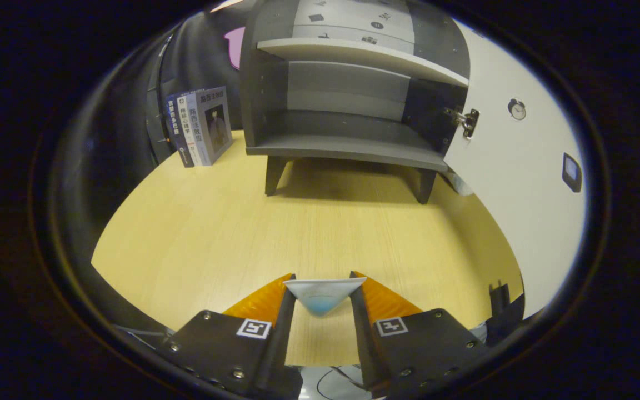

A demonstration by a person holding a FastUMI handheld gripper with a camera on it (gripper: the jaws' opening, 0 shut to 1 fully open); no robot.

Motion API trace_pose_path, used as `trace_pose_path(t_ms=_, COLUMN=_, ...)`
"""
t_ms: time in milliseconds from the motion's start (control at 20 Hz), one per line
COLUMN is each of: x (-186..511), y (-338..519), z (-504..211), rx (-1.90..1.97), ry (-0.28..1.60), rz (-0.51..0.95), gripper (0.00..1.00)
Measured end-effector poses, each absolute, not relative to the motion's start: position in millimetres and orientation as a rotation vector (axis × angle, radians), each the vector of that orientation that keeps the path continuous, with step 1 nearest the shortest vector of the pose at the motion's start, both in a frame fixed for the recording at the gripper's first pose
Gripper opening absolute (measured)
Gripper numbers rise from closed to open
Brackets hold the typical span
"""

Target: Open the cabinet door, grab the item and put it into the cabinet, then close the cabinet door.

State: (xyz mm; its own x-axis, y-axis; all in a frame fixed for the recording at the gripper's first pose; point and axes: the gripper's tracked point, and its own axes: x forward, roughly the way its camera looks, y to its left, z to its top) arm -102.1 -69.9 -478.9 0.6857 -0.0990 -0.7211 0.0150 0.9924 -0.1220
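White with a blue patch on its underside, the item [324, 294] is seen low in the middle of the frame, pinched between the two fingertips of the gripper [323, 288]. It looks like a thin flat thing, a small book or a packet, though what exactly it is can't be made out. Both fingers are pressed against its sides, so the claw is closed down to a narrow gap with the item clamped in it. The item is held up above the table [198, 233], whose pale wood grain is visible behind it.

Further up, in the upper middle of the frame, the grey cabinet [348, 89] is set on short legs on the table. It's already opened up: the white door [520, 183] is swung out wide at the right of the frame, with a metal hinge [465, 121] seen where it meets the cabinet's side. A shelf [353, 55] is fitted across the inside, and the lower compartment under it is seen bare down to its floor. The item is well short of the cabinet, with a stretch of table between.

At the upper left, a few books [200, 126] are stood upright on the table just beside the cabinet's left wall.
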Motion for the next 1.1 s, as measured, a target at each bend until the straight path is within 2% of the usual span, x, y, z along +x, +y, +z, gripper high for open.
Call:
trace_pose_path(t_ms=700, x=40, y=-77, z=-245, rx=-0.105, ry=0.408, rz=-0.051, gripper=0.54)
trace_pose_path(t_ms=1100, x=109, y=-86, z=-173, rx=-0.050, ry=0.298, rz=-0.059, gripper=0.53)
